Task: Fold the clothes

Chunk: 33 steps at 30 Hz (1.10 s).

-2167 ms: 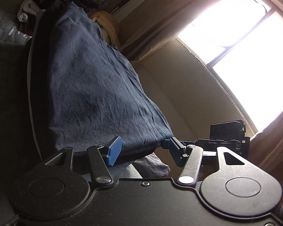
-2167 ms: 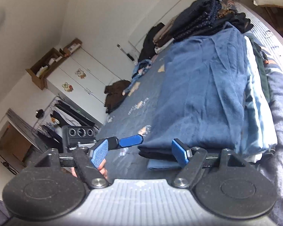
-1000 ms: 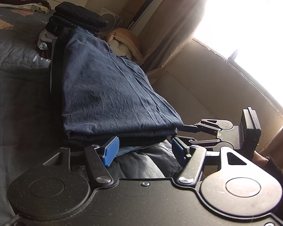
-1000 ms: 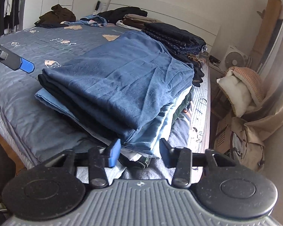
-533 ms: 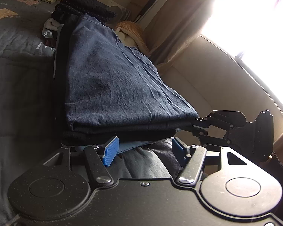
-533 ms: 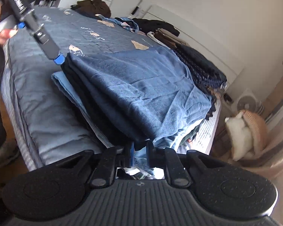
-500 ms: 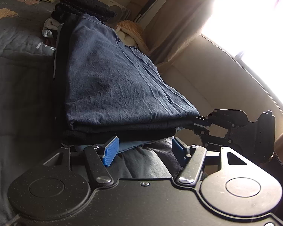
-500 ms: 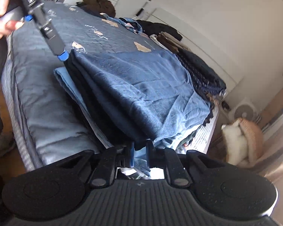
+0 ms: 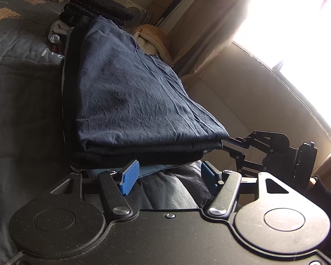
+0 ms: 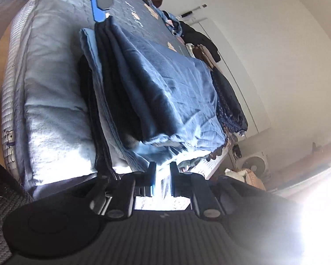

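A stack of folded clothes lies on the bed, topped by a folded dark blue shirt (image 9: pixel 132 92) (image 10: pixel 165 84); black and pale blue layers show beneath it. My left gripper (image 9: pixel 168 174) is open, its blue pads level with the stack's near bottom edge and nothing between them. My right gripper (image 10: pixel 163 172) is shut on the stack's corner, with pale blue cloth pinched between its narrow fingers. In the left wrist view the right gripper (image 9: pixel 228 145) meets the right-hand corner. One of the left gripper's fingers (image 10: pixel 99 4) touches the stack's far corner.
The bed's grey quilt (image 9: pixel 22 110) spreads to the left, and the mattress edge (image 10: pixel 50 110) drops to the floor. A second pile of dark clothes (image 9: pixel 99 11) lies behind the stack. A cushion (image 9: pixel 152 37), curtains and a bright window (image 9: pixel 298 22) lie beyond. A dark sleeve (image 9: pixel 326 194) is at right.
My right gripper went from open to shut on the stack's corner, and its view has since tilted. The left gripper stays open at the stack's near edge.
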Available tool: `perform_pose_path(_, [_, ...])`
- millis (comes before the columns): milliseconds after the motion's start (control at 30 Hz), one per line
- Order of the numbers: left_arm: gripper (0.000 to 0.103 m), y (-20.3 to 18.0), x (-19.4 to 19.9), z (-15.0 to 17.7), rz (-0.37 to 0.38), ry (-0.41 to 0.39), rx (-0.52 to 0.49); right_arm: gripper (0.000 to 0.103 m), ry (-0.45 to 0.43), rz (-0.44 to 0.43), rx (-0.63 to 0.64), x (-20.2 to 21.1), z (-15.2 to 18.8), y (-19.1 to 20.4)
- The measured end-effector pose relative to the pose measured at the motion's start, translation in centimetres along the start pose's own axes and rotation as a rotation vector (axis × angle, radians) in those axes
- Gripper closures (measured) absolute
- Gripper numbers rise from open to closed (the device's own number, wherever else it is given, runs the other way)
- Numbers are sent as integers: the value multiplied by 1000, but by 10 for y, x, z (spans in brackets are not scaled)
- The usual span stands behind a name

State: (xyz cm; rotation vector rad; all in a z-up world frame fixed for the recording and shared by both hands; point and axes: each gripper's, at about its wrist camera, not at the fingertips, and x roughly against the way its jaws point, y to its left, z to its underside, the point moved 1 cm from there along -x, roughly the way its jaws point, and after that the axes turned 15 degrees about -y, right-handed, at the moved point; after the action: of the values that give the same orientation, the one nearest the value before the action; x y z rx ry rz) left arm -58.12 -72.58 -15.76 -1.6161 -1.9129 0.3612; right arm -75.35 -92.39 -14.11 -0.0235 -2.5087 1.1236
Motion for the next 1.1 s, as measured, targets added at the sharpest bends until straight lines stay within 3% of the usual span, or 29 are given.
perform_pose_path(233, [41,-5,1,1,17,2,-7,88,-112,-89,-555,32,-15,-55])
perform_pose_path(267, [41,-5,1,1,17,2,-7,87,-116,-109,-575,32,-19,-56])
perform_pose_path(400, [41,-5,2,2,15,4,-5,85,-86,-161,-434,14,-29,-34])
perform_pose_path(567, [41,-5,3,3,13,7,-3,73,-34,-160,-207,-11,-33,-13])
perform_pose_path(667, [41,-3,2,4,11,11,3,72,-25,-159,-130,-15,-32,-10])
perform_pose_path(733, [41,-4,0,4,13,16,2,75,-18,-154,-80,-18,-31,-9])
perform_pose_path(800, [41,-4,-1,5,17,20,1,93,-12,-150,-31,-20,-30,-9])
perform_pose_path(1100, [41,2,-2,4,16,23,0,98,3,-168,122,-18,-25,-6])
